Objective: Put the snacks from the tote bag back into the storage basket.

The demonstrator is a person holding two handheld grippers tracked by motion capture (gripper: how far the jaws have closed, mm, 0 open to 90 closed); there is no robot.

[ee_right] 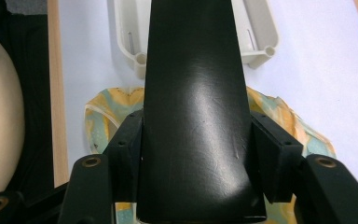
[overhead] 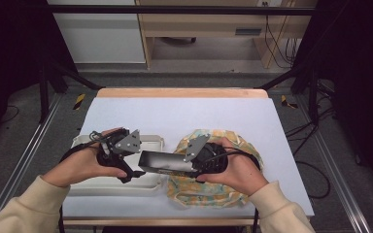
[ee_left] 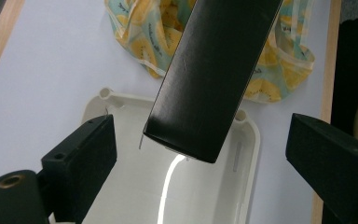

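Right gripper view: my right tongs (ee_right: pixel 193 154) clamp black box (ee_right: pixel 193 116), aimed 12 o'clock at white tray (ee_right: pixel 261 32).
Left tongs (ee_left: pixel 205 149): open, I wait to receive box end over tray.

- A box (overhead: pixel 162 162) is clamped between the jaws of the right gripper (overhead: pixel 194 162) and is held level above the table (overhead: pixel 184 111).
- Its far end is reached out over the tray (overhead: pixel 148 141), which is set left of the cloth (overhead: pixel 238 141).
- The cloth is spread beneath the right gripper.
- The left gripper (overhead: pixel 126 170) is held over the tray, jaws apart, either side of the box's end.
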